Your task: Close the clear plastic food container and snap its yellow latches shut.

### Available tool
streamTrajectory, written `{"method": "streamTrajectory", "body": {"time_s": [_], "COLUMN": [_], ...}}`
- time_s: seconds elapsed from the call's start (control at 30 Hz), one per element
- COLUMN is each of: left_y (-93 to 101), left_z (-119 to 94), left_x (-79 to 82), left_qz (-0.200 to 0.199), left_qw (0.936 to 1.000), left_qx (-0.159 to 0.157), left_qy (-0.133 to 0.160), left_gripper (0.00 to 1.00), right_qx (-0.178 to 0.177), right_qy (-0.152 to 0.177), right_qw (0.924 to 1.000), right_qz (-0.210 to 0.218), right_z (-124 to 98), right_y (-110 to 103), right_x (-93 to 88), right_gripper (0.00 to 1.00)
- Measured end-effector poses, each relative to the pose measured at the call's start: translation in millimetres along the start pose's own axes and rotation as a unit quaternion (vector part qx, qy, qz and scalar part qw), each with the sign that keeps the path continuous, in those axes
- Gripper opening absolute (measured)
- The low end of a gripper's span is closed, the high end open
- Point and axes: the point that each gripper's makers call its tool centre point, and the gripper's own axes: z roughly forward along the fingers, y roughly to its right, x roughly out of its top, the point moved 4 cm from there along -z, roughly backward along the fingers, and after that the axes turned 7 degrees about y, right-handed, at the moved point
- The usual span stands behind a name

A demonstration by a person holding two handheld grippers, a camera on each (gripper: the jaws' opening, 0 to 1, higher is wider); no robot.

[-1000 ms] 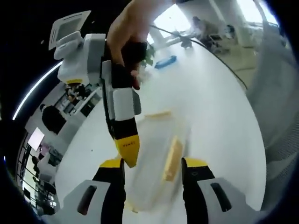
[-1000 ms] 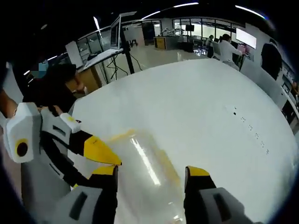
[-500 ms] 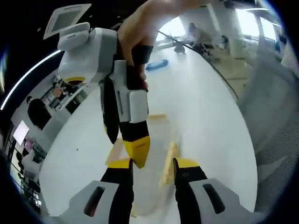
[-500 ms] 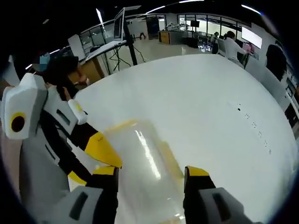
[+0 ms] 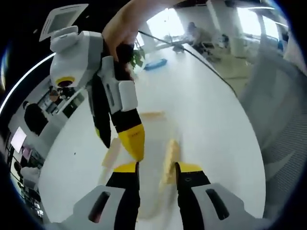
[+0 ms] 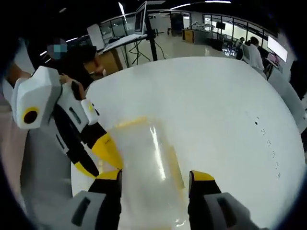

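The clear plastic container lies on the white table with pale yellow latches along its sides. My left gripper stands open over its near end, jaws fairly close together, one latch lying just inside the right jaw. My right gripper, held by a hand, comes down from the upper left with a yellow fingertip against the container's left side. In the right gripper view the container sits between the open jaws of my right gripper. The left gripper touches the container's left edge there.
A blue object and a small plant sit at the table's far end. A grey mesh chair back stands beside the table edge. Small dark marks dot the tabletop. Desks and people are far behind.
My left gripper's jaws have drawn steadily closer together around the container's near end. The right gripper's jaws kept their width while it shifted slightly along the container.
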Motion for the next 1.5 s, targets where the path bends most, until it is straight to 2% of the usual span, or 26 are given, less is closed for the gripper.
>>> {"method": "streamTrajectory", "body": {"time_s": [0.03,0.07,0.23,0.3,0.5,0.53,0.57,0.6,0.63,0.67,0.77,0.9,1.03,1.13,1.27,1.33,1.4,1.5], "left_y": [-0.3,-0.5,-0.1,1.5,2.9,10.5,3.0,1.3,4.6,4.8,2.9,2.3,2.1,0.9,1.1,1.1,0.1,-4.0], "left_z": [0.0,0.1,0.4,1.1,2.1,6.2,-5.1,-8.3,1.3,2.1,2.6,3.0,2.8,2.0,1.8,0.2,-2.7,-9.6], "left_x": [-0.4,-0.7,-2.4,-4.0,-5.7,-2.7,-6.6,-6.7,-7.3,-7.9,-8.1,-5.5,-2.0,0.0,1.7,1.2,6.0,13.6], "left_qz": [-0.002,-0.004,0.001,0.016,0.028,0.041,0.031,0.028,0.027,0.029,0.008,0.01,-0.021,-0.052,-0.062,-0.061,-0.078,-0.115], "left_qw": [1.0,1.0,1.0,0.9997,0.999,0.9989,0.9989,0.9989,0.9989,0.9989,0.999,0.999,0.9987,0.9974,0.9966,0.9965,0.9947,0.9895], "left_qx": [0.0,0.0,0.003,0.013,0.033,0.006,0.034,0.033,0.034,0.035,0.036,0.04,0.044,0.043,0.05,0.055,0.061,0.072], "left_qy": [0.001,0.001,0.006,0.011,0.012,0.024,0.014,0.014,0.015,0.016,0.026,0.016,0.012,0.024,0.021,0.013,0.026,0.049], "left_gripper": [0.26,0.25,0.24,0.23,0.21,0.2,0.19,0.19,0.19,0.19,0.2,0.21,0.23,0.25,0.27,0.32,0.36,0.37], "right_qx": [0.01,0.007,0.022,0.023,0.025,0.025,0.025,0.025,0.023,0.023,0.021,0.017,0.011,0.004,-0.019,-0.034,-0.052,-0.077], "right_qy": [0.002,0.003,0.004,-0.001,-0.012,-0.013,-0.013,-0.012,-0.007,-0.002,0.01,0.019,0.024,0.026,0.033,0.038,0.043,0.051], "right_qw": [0.9999,1.0,0.9997,0.9997,0.9995,0.9995,0.9995,0.9995,0.9996,0.9996,0.9996,0.9996,0.9997,0.9996,0.9991,0.9984,0.9973,0.9948], "right_qz": [0.013,0.003,0.006,0.008,0.015,0.016,0.016,0.015,0.016,0.016,0.017,0.01,0.004,0.007,0.02,0.023,0.03,0.042], "right_z": [0.8,0.6,2.7,2.7,3.9,4.3,4.3,4.2,3.1,3.0,2.6,1.8,0.8,0.3,-1.7,-3.0,-4.6,-7.6], "right_y": [-0.9,3.5,2.3,0.6,1.1,1.6,1.5,1.5,1.3,1.1,1.5,0.7,0.2,-0.5,-1.5,-3.3,-4.5,-6.7], "right_x": [-1.2,-1.4,-2.1,-2.1,-3.1,-2.9,-3.0,-2.9,-3.8,-4.4,-5.7,-5.4,-3.8,-3.4,-4.0,-4.1,-5.4,-7.7], "right_gripper": [0.51,0.51,0.51,0.51,0.51,0.51,0.51,0.51,0.51,0.51,0.51,0.51,0.52,0.52,0.53,0.53,0.53,0.53]}}
